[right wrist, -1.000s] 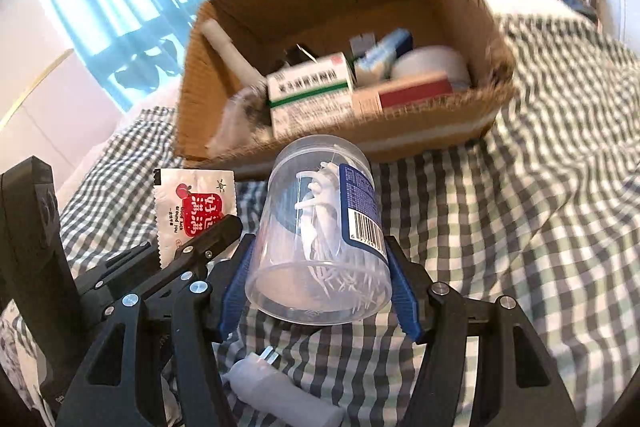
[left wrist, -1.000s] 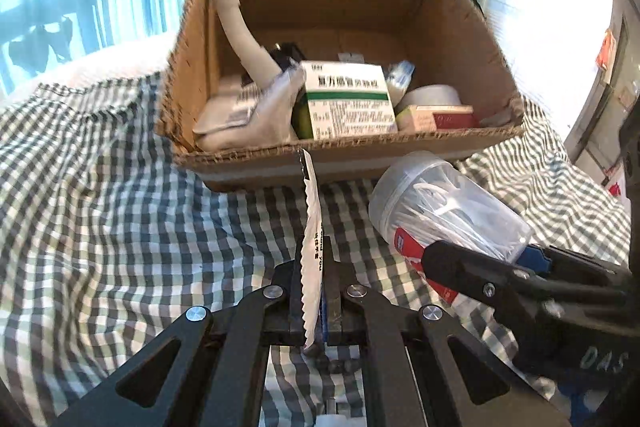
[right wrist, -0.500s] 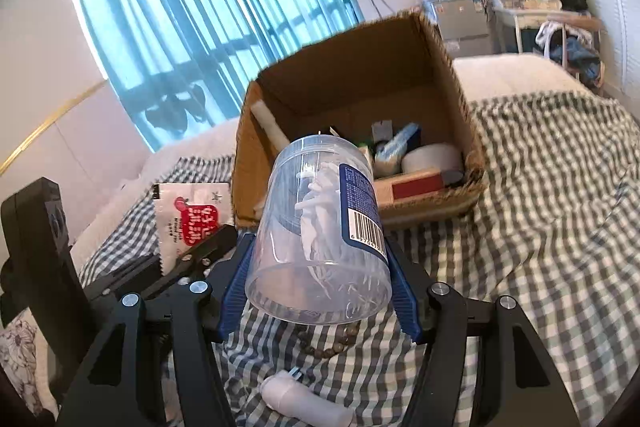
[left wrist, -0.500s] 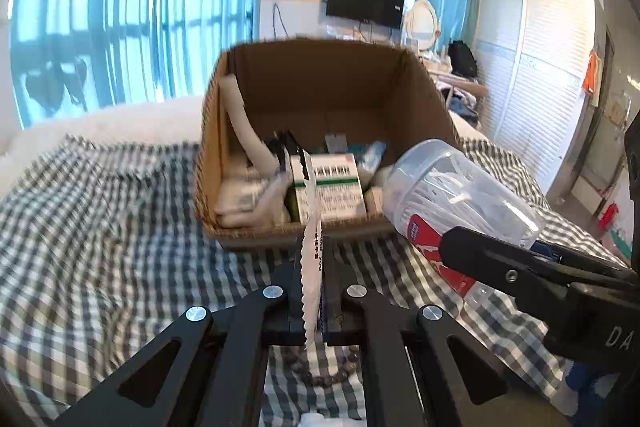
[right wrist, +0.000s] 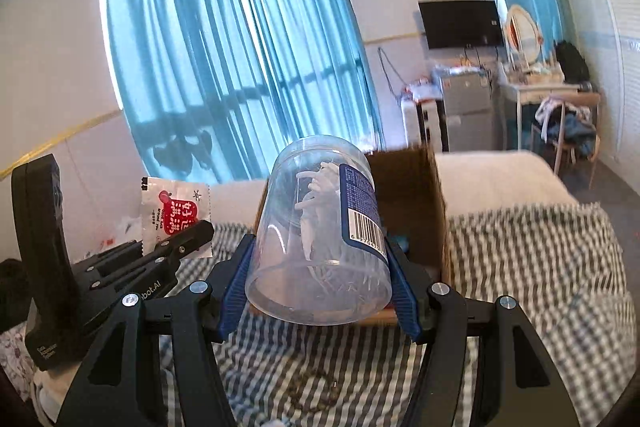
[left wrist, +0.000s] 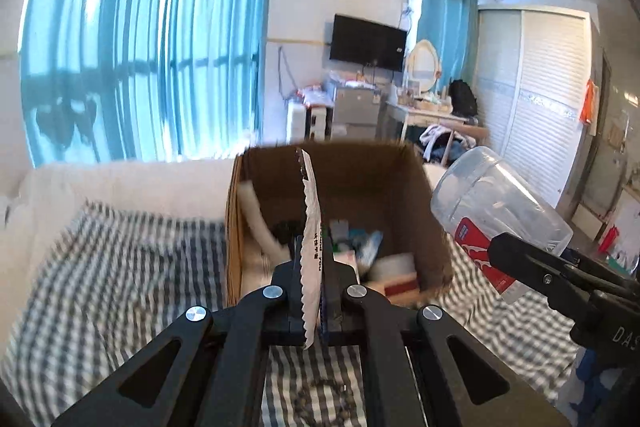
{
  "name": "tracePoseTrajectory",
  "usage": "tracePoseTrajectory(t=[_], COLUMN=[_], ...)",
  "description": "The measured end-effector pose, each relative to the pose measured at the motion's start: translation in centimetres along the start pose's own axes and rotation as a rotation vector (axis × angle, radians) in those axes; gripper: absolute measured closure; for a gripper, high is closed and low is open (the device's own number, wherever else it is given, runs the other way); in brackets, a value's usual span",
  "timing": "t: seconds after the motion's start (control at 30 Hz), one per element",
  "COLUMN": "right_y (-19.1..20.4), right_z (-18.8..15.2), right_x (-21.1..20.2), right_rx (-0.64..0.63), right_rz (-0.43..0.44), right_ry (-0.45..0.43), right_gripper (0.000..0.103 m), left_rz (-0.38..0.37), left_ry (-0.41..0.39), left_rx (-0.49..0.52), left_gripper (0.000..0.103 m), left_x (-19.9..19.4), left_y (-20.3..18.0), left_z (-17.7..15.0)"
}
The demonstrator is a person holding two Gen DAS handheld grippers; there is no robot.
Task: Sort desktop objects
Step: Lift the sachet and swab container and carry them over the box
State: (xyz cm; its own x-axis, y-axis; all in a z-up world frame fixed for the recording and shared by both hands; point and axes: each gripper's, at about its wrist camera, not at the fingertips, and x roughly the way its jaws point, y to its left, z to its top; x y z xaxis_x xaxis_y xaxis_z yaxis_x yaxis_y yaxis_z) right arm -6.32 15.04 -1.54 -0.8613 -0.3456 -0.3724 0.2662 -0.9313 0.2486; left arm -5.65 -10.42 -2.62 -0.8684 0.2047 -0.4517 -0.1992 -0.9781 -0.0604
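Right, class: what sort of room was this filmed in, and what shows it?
Probably a bedroom: a checked bedspread, a wall-mounted television and a vanity mirror on a dressing table.

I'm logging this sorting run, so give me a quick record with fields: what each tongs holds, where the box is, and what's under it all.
left tongs: shut on thin white sachet with serrated edge
right tongs: shut on clear plastic jar of white picks
brown cardboard box: open-topped, ahead of both tongs, already holds several items
surface: grey-and-white checked cloth
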Motion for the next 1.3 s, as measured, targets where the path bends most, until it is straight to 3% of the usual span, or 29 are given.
tracePoseTrajectory(t=[0.2,0.5,0.7,1.03,1.3], right_y=[-0.5,-1.5,-2.5,-4.6,-6.0], right_z=[3.8,7.7,5.7,3.1,0.7], right_x=[-1.1,-1.2,2.3,11.1,17.1], right_rx=[-0.014,0.001,-0.021,-0.042,-0.050], right_rz=[-0.005,0.020,0.009,-0.010,-0.036], right_ry=[-0.085,-0.175,-0.151,-0.016,0.088], right_gripper=[0.042,0.042,0.042,0.042,0.042], left_rz=[-0.007,0.010,-0.003,-0.004,-0.014], left_ry=[-0.075,-0.149,-0.133,-0.066,0.071], left_rx=[0.072,0.057,0.054,0.055,0.039], left_gripper=[0.100,0.100,0.100,0.100,0.100], left_x=[-0.9,0.0,3.2,10.7,18.2], left_y=[-1.6,-2.1,-2.3,-3.4,-2.3], left_z=[5.0,9.7,8.1,5.8,1.8])
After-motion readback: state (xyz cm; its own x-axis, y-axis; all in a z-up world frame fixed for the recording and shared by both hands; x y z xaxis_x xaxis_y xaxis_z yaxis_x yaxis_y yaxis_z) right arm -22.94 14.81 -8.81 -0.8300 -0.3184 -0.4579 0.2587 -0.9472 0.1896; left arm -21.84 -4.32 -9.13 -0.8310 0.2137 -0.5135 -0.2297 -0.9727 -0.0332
